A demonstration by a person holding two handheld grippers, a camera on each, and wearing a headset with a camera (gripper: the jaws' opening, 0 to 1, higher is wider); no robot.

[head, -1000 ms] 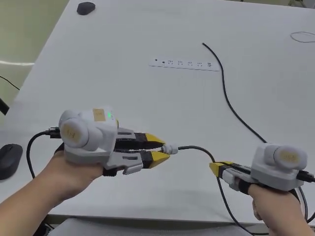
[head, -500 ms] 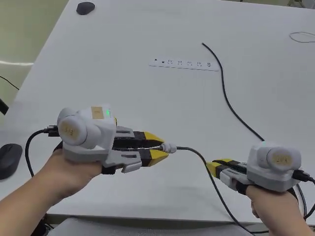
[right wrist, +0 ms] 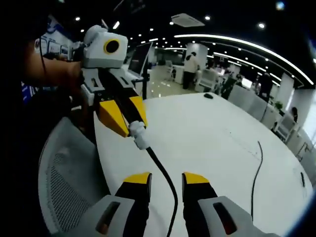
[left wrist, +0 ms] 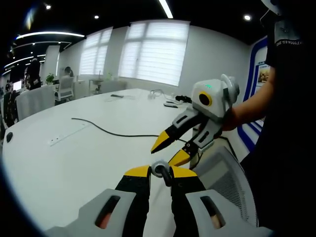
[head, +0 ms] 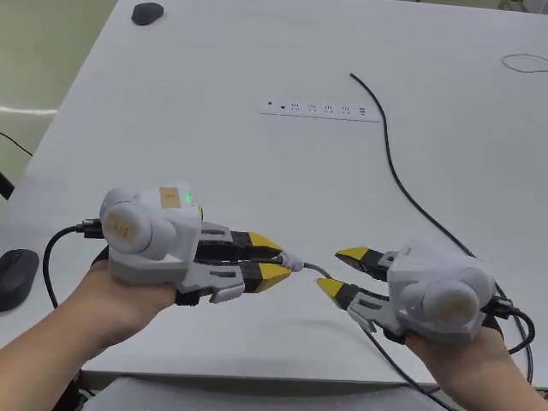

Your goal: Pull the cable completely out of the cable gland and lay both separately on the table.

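My left gripper (head: 282, 259) is shut on a small white cable gland (head: 294, 259) above the table's near edge. A black cable (head: 394, 171) leaves the gland, dips under my right hand and runs far across the table. My right gripper (head: 341, 271) is open just right of the gland, its yellow jaws on either side of the cable without closing on it. In the left gripper view the gland (left wrist: 159, 168) sits pinched between the yellow tips, with the open right gripper (left wrist: 164, 155) just beyond. In the right gripper view the cable (right wrist: 163, 170) passes between my open right gripper (right wrist: 166, 178) toward the gland (right wrist: 138, 136).
A white power strip (head: 317, 110) lies mid-table beside the cable. One dark mouse (head: 148, 13) sits at the far left corner, another (head: 15, 278) off the near left side. A thin white wire loop (head: 527, 62) lies far right. A mesh chair (right wrist: 64, 187) stands below the table edge.
My right gripper has opened, turned and slid left along the cable until it sits close to the gland. The left gripper has held the gland almost still.
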